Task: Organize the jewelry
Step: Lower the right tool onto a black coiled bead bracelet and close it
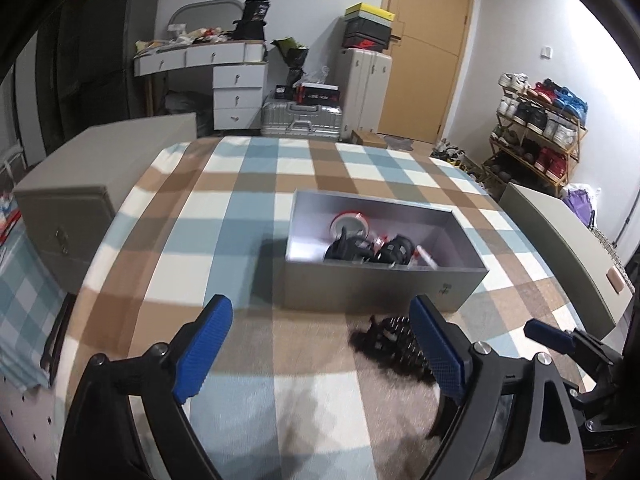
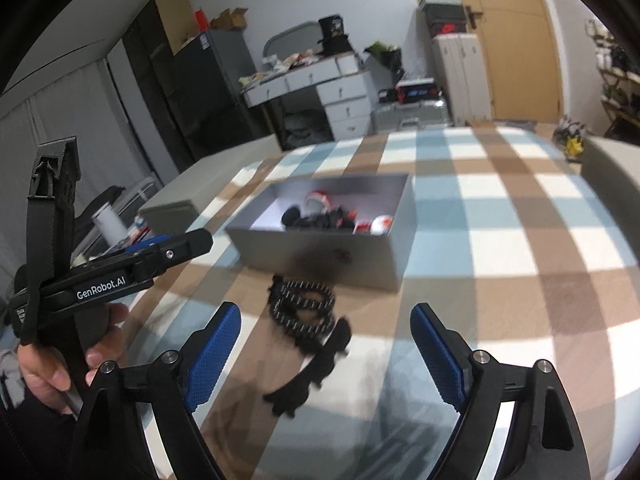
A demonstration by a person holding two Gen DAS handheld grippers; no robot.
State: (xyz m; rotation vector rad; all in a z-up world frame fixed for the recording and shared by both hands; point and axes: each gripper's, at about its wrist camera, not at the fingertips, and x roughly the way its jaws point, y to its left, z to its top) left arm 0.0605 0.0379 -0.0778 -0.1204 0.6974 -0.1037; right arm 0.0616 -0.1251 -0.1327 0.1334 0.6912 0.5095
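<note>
At the far left of the right wrist view, a hand (image 2: 60,364) is seen wrapped around the black handle of the left gripper (image 2: 192,240), a matte plastic body with white lettering on its side and a woven black strap hanging from it. Only one of its blue pads is glimpsed from this side. In the left wrist view the left gripper (image 1: 320,344) is shown with its two blue, finely ribbed pads spread wide and nothing between them but the checked cloth (image 1: 192,216), a soft fabric in blocks of pale blue, brown and cream.

Further right, a beaded bracelet (image 2: 304,308) is laid on the cloth: a loose coil of small dark beads with pale glints, somewhat blurred. A flat black piece with a wavy edge (image 2: 316,364) is lying just beside it on the near side; whether the two are joined cannot be told. In the left wrist view the same coil is partly hidden behind the left gripper's right-hand pad.

Just behind the bracelet a grey rectangular box (image 2: 360,256) is set, smooth-walled and open at the top, with a small metal clasp on its front. Inside it a jumble of black, red and white items (image 2: 332,216) is piled; their forms are too blurred to be made out.

The right gripper (image 2: 324,344) is held with its ribbed blue pads wide apart. The bracelet lies just ahead of the gap, untouched, and nothing is gripped.
</note>
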